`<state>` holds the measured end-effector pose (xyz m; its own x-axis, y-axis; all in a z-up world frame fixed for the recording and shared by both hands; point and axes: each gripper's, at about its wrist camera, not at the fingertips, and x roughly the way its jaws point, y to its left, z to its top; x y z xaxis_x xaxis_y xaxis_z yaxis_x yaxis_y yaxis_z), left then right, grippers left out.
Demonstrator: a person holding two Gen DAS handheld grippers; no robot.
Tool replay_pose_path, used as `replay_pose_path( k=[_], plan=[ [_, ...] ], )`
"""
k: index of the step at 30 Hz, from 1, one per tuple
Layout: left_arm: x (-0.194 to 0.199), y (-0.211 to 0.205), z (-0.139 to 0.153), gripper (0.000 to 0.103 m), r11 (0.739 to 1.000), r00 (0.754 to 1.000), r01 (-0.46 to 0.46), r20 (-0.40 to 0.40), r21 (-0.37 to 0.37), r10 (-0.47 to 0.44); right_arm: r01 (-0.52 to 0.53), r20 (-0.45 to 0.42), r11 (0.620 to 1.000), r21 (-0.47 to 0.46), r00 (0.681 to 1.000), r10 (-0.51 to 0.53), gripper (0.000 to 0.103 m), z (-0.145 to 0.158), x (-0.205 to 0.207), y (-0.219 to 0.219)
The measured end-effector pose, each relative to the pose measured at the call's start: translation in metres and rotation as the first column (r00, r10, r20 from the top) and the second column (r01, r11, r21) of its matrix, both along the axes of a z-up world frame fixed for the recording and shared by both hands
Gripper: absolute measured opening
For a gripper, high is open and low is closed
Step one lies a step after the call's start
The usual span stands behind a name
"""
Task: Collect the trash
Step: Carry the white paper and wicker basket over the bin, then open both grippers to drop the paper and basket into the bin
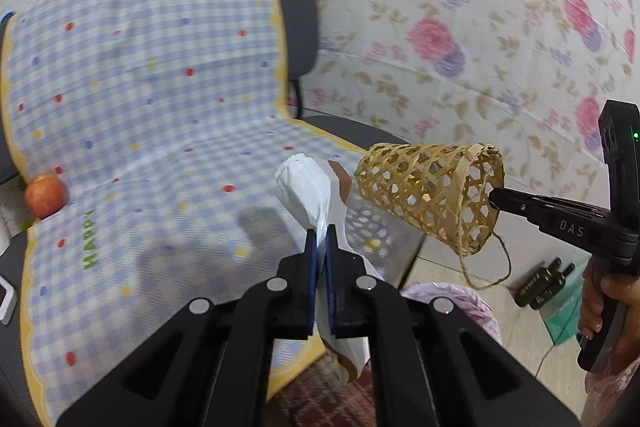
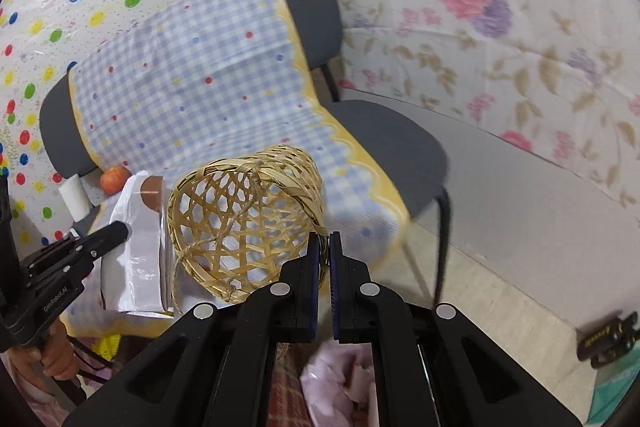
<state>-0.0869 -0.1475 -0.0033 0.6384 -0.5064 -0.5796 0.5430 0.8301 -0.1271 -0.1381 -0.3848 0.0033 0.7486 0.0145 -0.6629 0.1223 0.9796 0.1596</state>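
Observation:
My left gripper is shut on a crumpled white paper bag with a brown patch, held above the front edge of the chair seat. The bag also shows in the right wrist view, with the left gripper on it. My right gripper is shut on the rim of a woven bamboo basket, held on its side with its mouth facing the camera. In the left wrist view the basket hangs just right of the bag, held by the right gripper. A twine loop dangles from it.
A grey chair is draped with a blue checked cloth. A red apple lies at the seat's left edge. A bin lined with a pink bag stands below the grippers. Dark batteries lie on the floor by the floral wall.

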Motion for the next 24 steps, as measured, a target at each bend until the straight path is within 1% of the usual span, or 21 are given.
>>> replay_pose_path(
  k=[3,7,14,19,23,24],
  plan=[
    [-0.015,-0.023,-0.002,0.002,0.998,0.998,0.062,0.008,0.000,-0.062,0.048,-0.020,0.999,-0.005,0.999,-0.048,0.006,-0.006,-0.024,-0.016],
    [-0.031,-0.054,-0.008,0.002,0.991,0.991,0.136,0.011,0.015,-0.137,0.112,-0.052,0.993,-0.037,0.992,-0.113,0.006,-0.015,-0.054,-0.035],
    [-0.048,-0.093,-0.027,0.002,0.968,0.968,0.248,-0.029,0.029,-0.248,0.197,-0.146,0.980,-0.035,0.969,-0.200,0.006,-0.047,-0.096,-0.068],
    [-0.050,-0.114,-0.034,0.003,0.952,0.951,0.305,-0.061,0.031,-0.302,0.219,-0.190,0.976,-0.010,0.958,-0.217,0.006,-0.069,-0.100,-0.078],
    [-0.045,-0.128,-0.042,0.003,0.943,0.941,0.330,-0.096,0.045,-0.324,0.210,-0.221,0.978,0.010,0.954,-0.203,0.014,-0.085,-0.092,-0.082],
    [-0.043,-0.130,-0.044,0.006,0.942,0.939,0.333,-0.107,0.049,-0.326,0.209,-0.226,0.978,0.014,0.953,-0.200,0.018,-0.088,-0.090,-0.083]
  ],
)
